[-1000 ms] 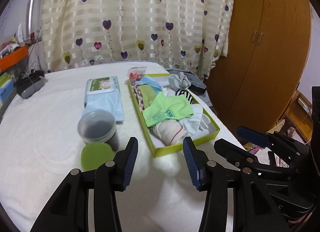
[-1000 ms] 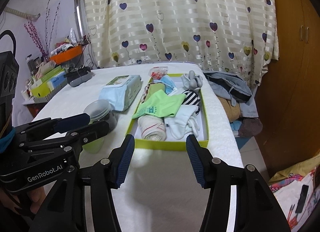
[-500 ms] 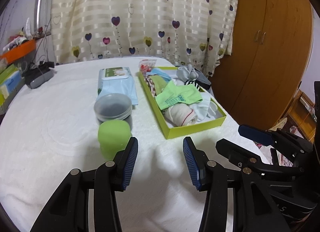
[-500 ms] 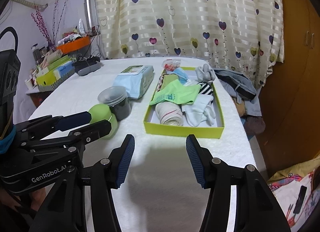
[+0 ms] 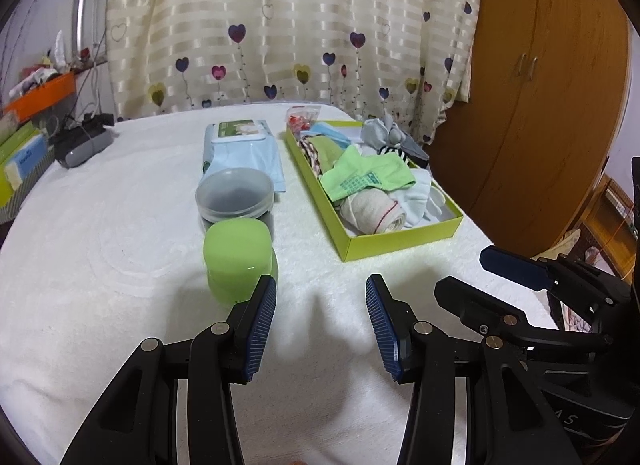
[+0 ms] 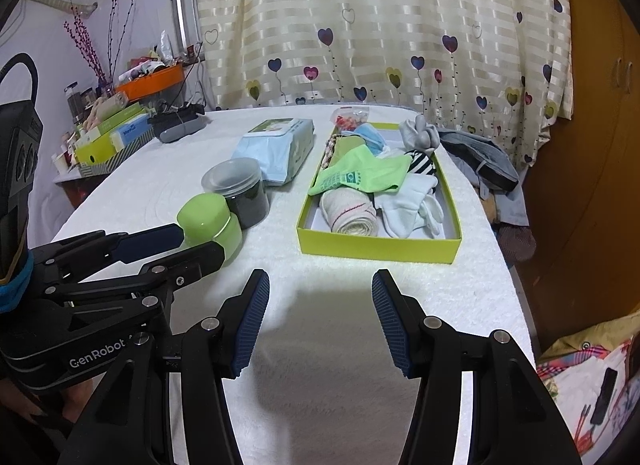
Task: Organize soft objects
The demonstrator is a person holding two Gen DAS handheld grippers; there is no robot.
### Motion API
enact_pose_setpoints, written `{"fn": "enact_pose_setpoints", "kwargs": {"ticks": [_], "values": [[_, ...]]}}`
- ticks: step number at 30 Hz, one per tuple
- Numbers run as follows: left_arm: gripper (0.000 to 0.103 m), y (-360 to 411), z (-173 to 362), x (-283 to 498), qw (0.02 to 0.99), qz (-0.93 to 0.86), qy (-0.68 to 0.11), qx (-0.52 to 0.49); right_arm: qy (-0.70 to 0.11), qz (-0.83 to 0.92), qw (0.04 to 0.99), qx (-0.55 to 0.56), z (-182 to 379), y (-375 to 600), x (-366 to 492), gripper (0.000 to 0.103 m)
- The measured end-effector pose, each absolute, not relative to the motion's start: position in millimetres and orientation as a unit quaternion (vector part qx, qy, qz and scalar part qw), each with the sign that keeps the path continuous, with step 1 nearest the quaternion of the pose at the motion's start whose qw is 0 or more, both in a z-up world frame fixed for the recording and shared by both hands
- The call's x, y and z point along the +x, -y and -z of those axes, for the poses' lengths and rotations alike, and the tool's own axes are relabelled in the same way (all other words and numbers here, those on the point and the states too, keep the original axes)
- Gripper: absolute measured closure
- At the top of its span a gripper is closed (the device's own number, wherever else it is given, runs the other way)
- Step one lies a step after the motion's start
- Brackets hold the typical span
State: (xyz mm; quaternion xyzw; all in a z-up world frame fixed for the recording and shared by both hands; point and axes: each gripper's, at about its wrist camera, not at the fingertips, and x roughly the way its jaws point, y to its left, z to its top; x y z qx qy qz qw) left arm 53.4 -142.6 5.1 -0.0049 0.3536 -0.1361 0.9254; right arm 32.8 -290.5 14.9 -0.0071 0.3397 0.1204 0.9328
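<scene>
Left claw (image 5: 320, 325) wide, nothing between the blue ribbed pads, above the white cover of the bench (image 5: 100, 285). Right claw (image 6: 320, 321) wide as well and holding nothing, also above the white cover, near its front edge. Both claws side by side, the right one at the right border of the left wrist view, the left one at the left border of the right wrist view.

Ahead, well apart from both claws: a yellow-green box (image 6: 378, 247) on the bench, open at the top, with the soft things inside. In its near end, a rolled cream towel (image 6: 352, 215) with a red stripe, just beside white socks (image 6: 412, 207). On top of them, a light green cloth (image 6: 360, 177), partly unfolded. Further back in the box, a striped black-and-white piece (image 6: 422, 163), a blue mask (image 6: 370, 135) and a grey cloth (image 6: 420, 135) over the far rim.

Left of the box: a green jar (image 5: 238, 261), touching or nearly touching a dark container with clear lid (image 5: 236, 195); behind these, a pack of wipes (image 5: 242, 147).
</scene>
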Motion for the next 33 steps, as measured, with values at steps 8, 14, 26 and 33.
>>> {"fn": "enact_pose_setpoints", "kwargs": {"ticks": [8,14,26,33], "values": [[0.057,145.0,-0.7,54.9,0.926,0.127,-0.356,0.005,-0.345,-0.123,0.930,-0.006,-10.5,290.2,36.4,0.048],[0.057,145.1,1.5,57.7,0.927,0.119,-0.356,0.011,-0.349,-0.125,0.929,-0.006,-7.9,289.6,38.5,0.048],[0.057,143.9,2.9,59.2,0.927,0.117,-0.357,0.013,-0.351,-0.125,0.928,-0.006,-5.8,289.9,39.9,0.048],[0.057,143.8,3.4,58.2,0.927,0.114,-0.356,0.017,-0.352,-0.125,0.928,-0.005,-5.4,290.3,40.2,0.048]]}}
